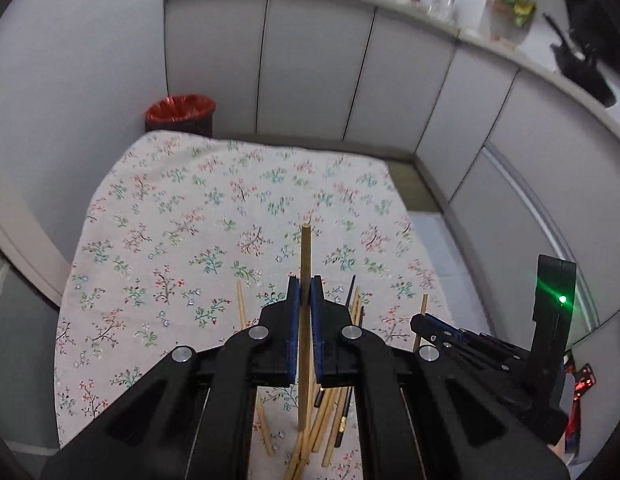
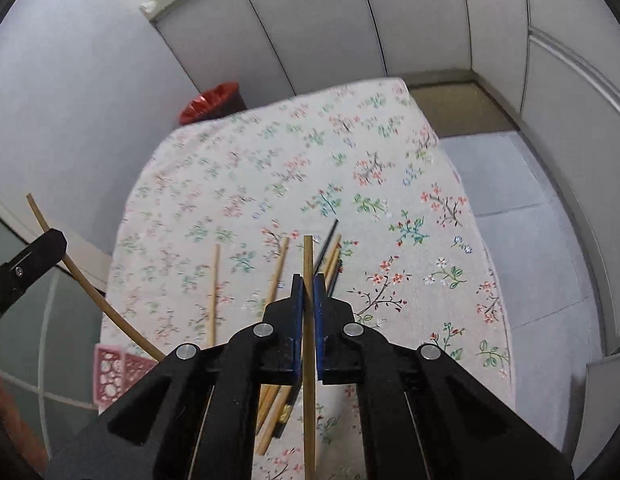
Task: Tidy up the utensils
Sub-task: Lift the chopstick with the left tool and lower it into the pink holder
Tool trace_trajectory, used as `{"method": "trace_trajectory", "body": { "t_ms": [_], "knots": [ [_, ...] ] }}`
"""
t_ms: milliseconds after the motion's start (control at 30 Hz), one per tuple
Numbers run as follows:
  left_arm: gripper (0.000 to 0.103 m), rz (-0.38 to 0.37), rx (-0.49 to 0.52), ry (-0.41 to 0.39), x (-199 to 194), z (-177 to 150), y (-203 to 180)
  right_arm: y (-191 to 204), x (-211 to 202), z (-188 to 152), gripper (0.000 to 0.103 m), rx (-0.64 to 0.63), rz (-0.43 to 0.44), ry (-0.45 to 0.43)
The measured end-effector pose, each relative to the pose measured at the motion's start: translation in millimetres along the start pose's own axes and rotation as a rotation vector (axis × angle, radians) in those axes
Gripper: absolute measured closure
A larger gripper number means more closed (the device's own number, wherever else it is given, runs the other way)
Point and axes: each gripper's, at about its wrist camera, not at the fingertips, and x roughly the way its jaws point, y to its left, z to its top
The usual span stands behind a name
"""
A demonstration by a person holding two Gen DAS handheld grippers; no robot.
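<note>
Loose chopsticks lie on the tablecloth, bin behind

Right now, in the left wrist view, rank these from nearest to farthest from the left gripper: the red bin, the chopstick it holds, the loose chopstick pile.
1. Held chopstick: clamped in the left gripper, pointing forward.
2. Loose chopstick pile: on the floral cloth, just below the gripper.
3. Red bin: beyond the cloth's far left corner.
</note>
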Motion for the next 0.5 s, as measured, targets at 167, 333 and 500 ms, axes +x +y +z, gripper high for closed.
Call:
{"method": "trace_trajectory", "body": {
  "t_ms": [167,333,500],
  "knots": [
    [0.098,-0.041,-0.018,-0.148,-66.4,-12.5,9.9,20.1,-53.0,-8.5,0.099,-0.075,0.027,-0.113],
    [0.098,-0.064,-0.016,-0.281,-127.6,-12.9,20.6,46.7,-87.6,-10.5,0.099,-0.138,0.058,-0.219],
    [0.098,-0.037,-0.039,-0.378,-163.3,-15.9,45.0,69.1,-115.6,-4.0,0.099,-0.150,0.130,-0.316]
  ]
}}
